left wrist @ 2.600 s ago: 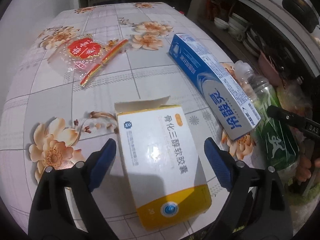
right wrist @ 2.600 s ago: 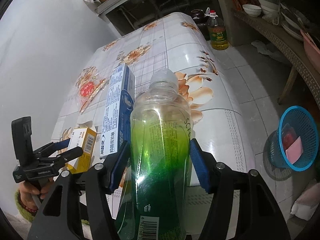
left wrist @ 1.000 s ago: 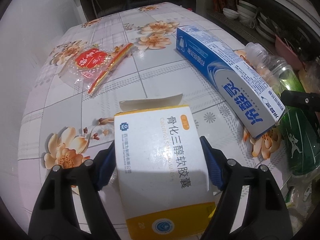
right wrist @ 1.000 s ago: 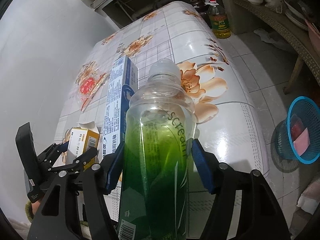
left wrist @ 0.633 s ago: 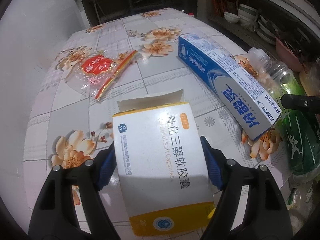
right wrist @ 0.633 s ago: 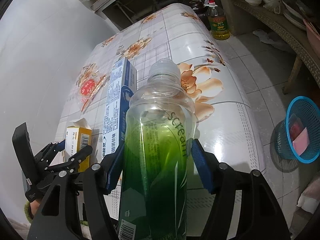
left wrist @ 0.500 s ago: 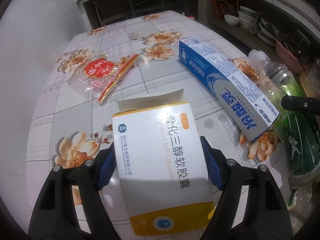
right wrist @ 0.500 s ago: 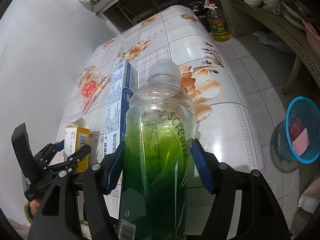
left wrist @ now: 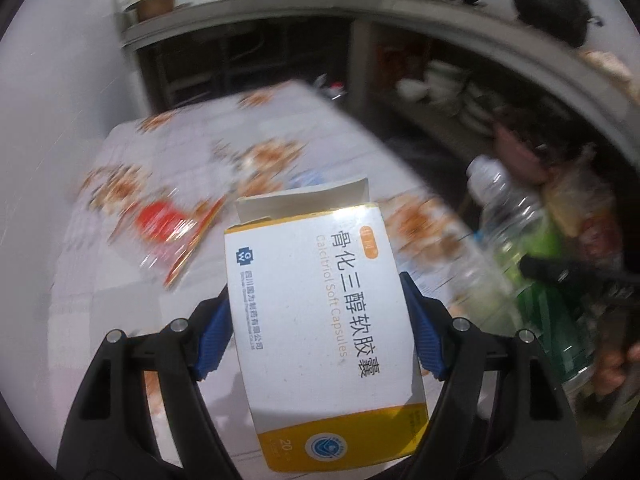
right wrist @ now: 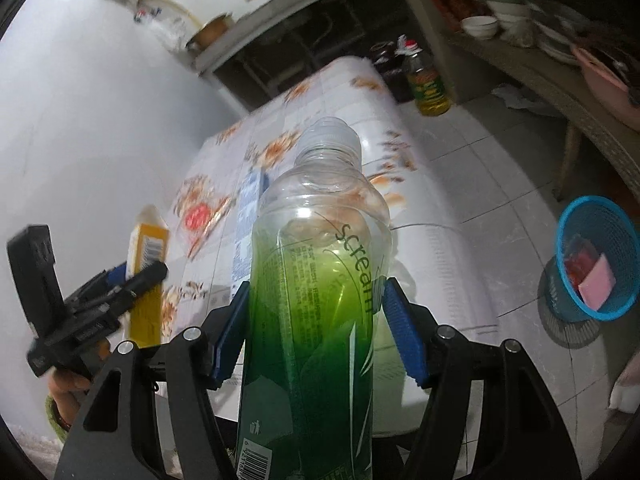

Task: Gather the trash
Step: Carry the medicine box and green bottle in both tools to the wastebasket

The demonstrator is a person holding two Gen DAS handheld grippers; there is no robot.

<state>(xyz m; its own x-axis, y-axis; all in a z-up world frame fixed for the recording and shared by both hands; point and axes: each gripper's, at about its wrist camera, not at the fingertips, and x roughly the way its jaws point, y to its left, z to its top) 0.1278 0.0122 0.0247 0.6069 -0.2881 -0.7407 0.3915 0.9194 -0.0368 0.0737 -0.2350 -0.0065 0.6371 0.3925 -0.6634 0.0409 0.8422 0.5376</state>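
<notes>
My left gripper (left wrist: 318,332) is shut on a white and yellow medicine box (left wrist: 312,280), its flap open, held above the flowered table (left wrist: 280,128). My right gripper (right wrist: 318,328) is shut on a clear plastic bottle with a green label (right wrist: 320,240), also held off the table. The bottle (left wrist: 520,248) shows at the right of the left wrist view. The box (right wrist: 148,256) and the left gripper (right wrist: 120,284) show at the left of the right wrist view. A red wrapper (left wrist: 164,220) and a long blue carton (right wrist: 250,216) lie on the table.
A blue mesh basket (right wrist: 596,260) with red and pink things inside stands on the tiled floor to the right of the table. An oil bottle (right wrist: 428,80) stands on the floor past the table's far end. Shelves with bowls (right wrist: 480,24) run along the right.
Both grippers have risen with their loads. The box is lifted clear of the table, and both views have tilted up toward the far shelves.
</notes>
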